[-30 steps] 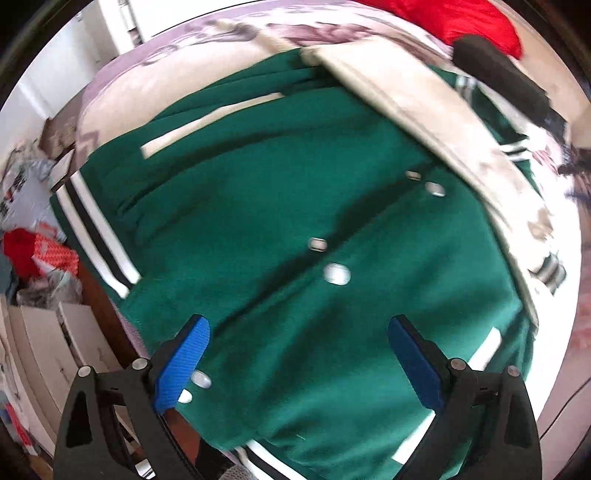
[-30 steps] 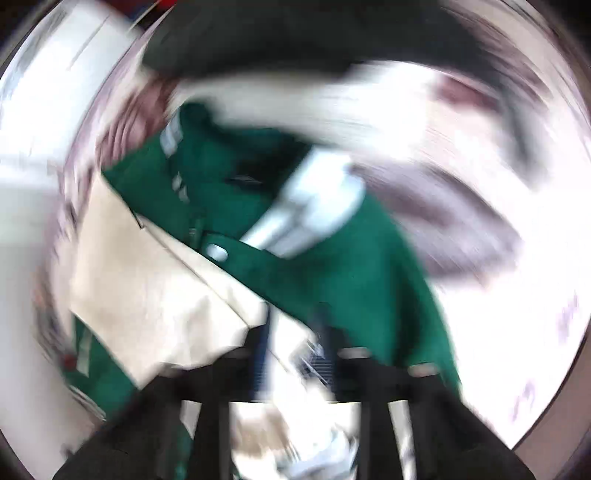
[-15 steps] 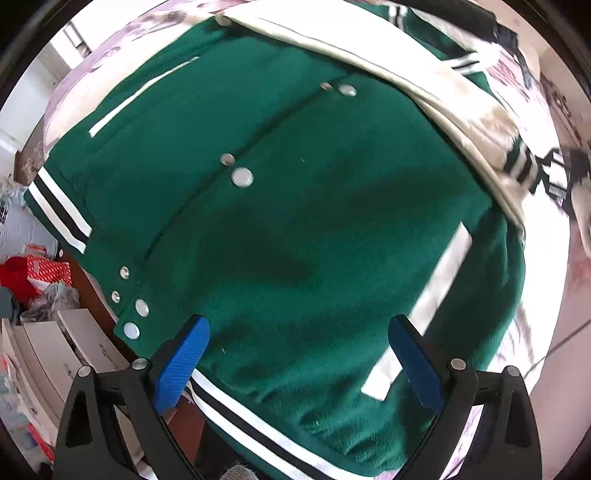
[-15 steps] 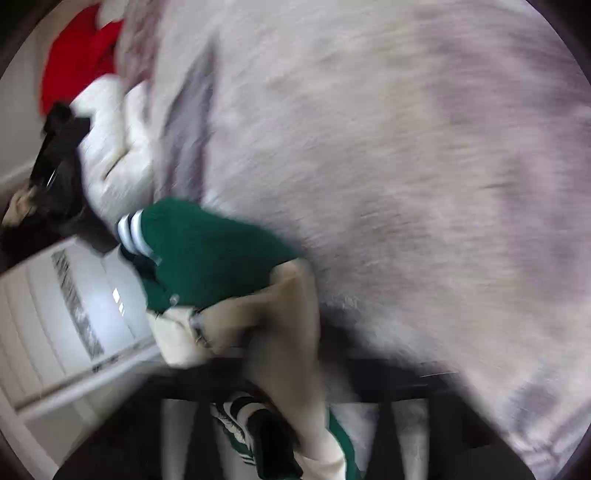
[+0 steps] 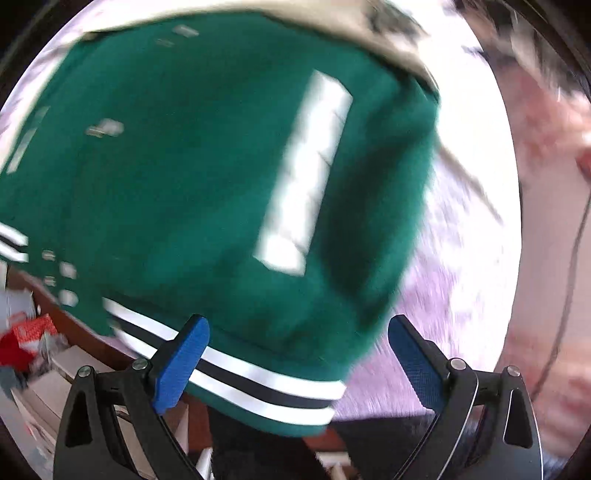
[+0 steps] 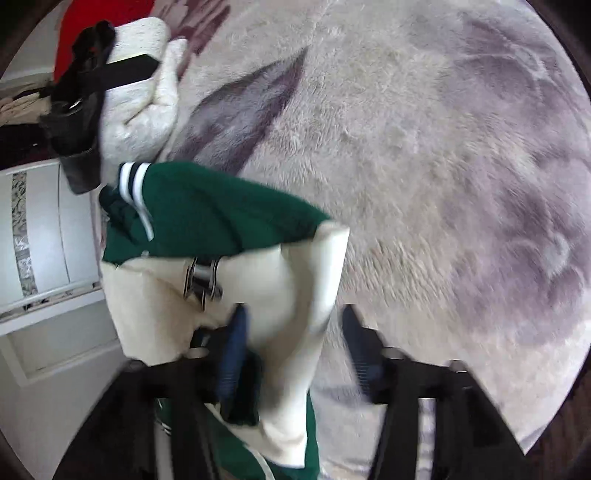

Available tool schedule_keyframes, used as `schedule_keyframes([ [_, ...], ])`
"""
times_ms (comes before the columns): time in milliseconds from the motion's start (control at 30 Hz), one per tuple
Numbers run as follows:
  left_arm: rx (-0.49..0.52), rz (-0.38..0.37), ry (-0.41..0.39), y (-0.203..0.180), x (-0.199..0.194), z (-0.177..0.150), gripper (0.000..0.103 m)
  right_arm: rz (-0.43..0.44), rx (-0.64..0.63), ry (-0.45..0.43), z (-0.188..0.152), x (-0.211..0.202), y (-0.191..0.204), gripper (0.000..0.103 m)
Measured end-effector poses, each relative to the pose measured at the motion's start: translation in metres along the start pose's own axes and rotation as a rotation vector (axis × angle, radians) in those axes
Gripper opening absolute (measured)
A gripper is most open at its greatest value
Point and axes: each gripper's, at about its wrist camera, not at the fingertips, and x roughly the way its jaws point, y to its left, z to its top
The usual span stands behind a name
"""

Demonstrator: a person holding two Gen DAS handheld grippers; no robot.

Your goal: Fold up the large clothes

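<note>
A green varsity jacket (image 5: 184,166) with a white pocket stripe (image 5: 306,173) and a striped hem (image 5: 258,380) lies on the bed. My left gripper (image 5: 297,362) hovers over the hem corner, pointing down and open, with nothing pinched between its blue pads (image 5: 181,365). In the right wrist view the jacket (image 6: 207,210) is bunched, its cream sleeve (image 6: 266,288) draped over it with the striped cuff (image 6: 203,280) on top. The right gripper (image 6: 295,350) has its jaws opening. The sleeve hangs between them, against the left pad (image 6: 232,350).
A fluffy grey and purple blanket (image 6: 424,166) covers the bed. A white plush item (image 6: 140,110), a black bag (image 6: 77,110) and red cloth (image 6: 92,26) lie at its far left. A white cabinet (image 6: 40,229) stands beside the bed. Boxes and clutter (image 5: 33,347) sit on the floor.
The left gripper slid across the jacket front to its hem corner. The right gripper closed on the cream sleeve, swung it over the jacket, and its jaws now stand apart.
</note>
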Motion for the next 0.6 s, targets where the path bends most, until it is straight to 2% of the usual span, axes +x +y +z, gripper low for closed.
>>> schedule_keyframes([
  [67, 0.058, 0.049, 0.034, -0.019, 0.022, -0.008, 0.098, 0.020, -0.001, 0.026, -0.014, -0.011, -0.011, 0.066],
  [100, 0.088, 0.102, 0.025, -0.027, 0.034, -0.011, 0.094, 0.026, 0.008, 0.039, -0.019, -0.020, -0.017, 0.069],
  [167, 0.104, 0.201, -0.002, -0.032, 0.042, -0.011, 0.059, 0.056, 0.022, 0.048, -0.030, -0.017, -0.027, 0.070],
  [200, 0.088, 0.202, -0.035, -0.030, 0.037, -0.008, 0.052, 0.061, 0.031, 0.039, -0.034, -0.013, -0.029, 0.070],
  [233, 0.069, 0.201, -0.056, -0.028, 0.031, -0.007, 0.034, 0.086, 0.039, 0.025, -0.035, -0.014, -0.032, 0.070],
  [267, 0.045, 0.200, -0.082, -0.025, 0.022, -0.005, 0.025, 0.133, 0.045, 0.011, -0.037, -0.011, -0.033, 0.070],
  [333, 0.023, 0.184, -0.125, -0.019, 0.002, -0.002, 0.021, 0.207, 0.076, -0.022, -0.040, 0.003, -0.038, 0.070],
  [433, 0.026, 0.159, -0.173, -0.017, -0.027, -0.001, 0.019, 0.272, 0.126, 0.014, -0.048, 0.043, -0.031, 0.068],
  [500, 0.017, 0.127, -0.202, -0.015, -0.050, -0.004, 0.019, 0.243, 0.134, -0.033, -0.056, 0.052, -0.020, 0.011],
  [567, -0.013, 0.093, -0.231, -0.013, -0.072, -0.005, 0.019, 0.131, 0.107, -0.095, -0.062, 0.043, 0.002, 0.008],
  [600, -0.042, 0.060, -0.237, -0.005, -0.085, -0.006, 0.019, 0.065, 0.050, -0.133, -0.067, 0.033, 0.024, 0.007],
])
